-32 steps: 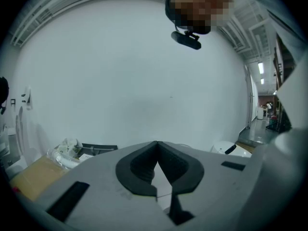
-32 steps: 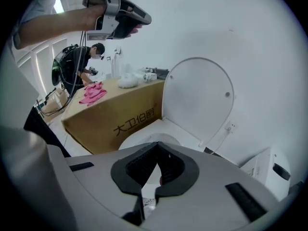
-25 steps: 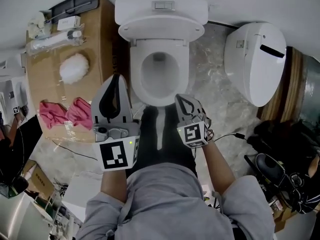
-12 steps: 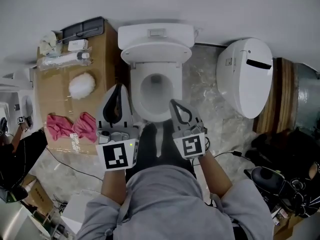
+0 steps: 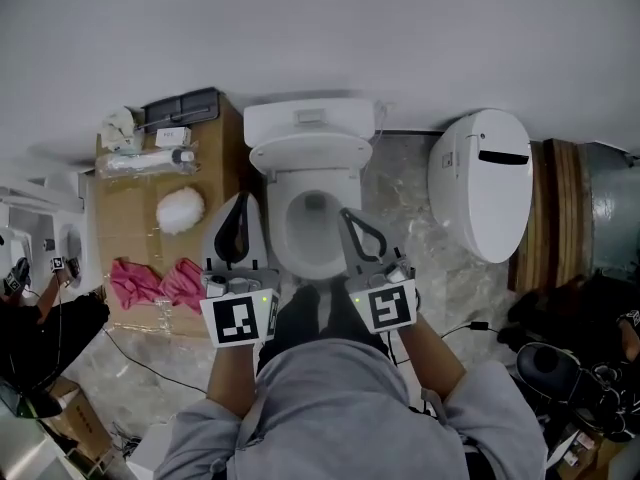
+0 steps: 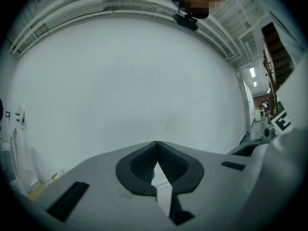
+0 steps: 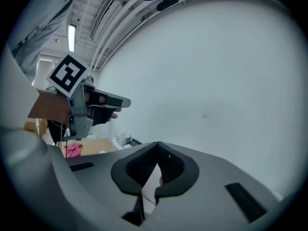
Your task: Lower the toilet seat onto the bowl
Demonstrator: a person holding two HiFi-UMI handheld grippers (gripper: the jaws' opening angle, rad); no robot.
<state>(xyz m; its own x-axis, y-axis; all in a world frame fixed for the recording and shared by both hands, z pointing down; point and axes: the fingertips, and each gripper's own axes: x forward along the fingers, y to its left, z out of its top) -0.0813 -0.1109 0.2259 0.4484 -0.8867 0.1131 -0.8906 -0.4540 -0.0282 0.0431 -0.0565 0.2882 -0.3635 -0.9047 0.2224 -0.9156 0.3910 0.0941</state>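
Left gripper (image 5: pixel 242 198), right gripper (image 5: pixel 346 212): jaws closed, empty, level before bowl (image 5: pixel 283 240). Toilet seat (image 5: pixel 310 154) seemingly upright against tank (image 5: pixel 310 120); view foreshortened. Hook top edge, lower slowly, no slam.

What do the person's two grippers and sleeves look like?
The left gripper and right gripper match. Each has a light grey body with two jaws that taper to a point, lined with black ribbed pads. Each carries a white cube printed with black square markers. The person wears a grey top with short sleeves.
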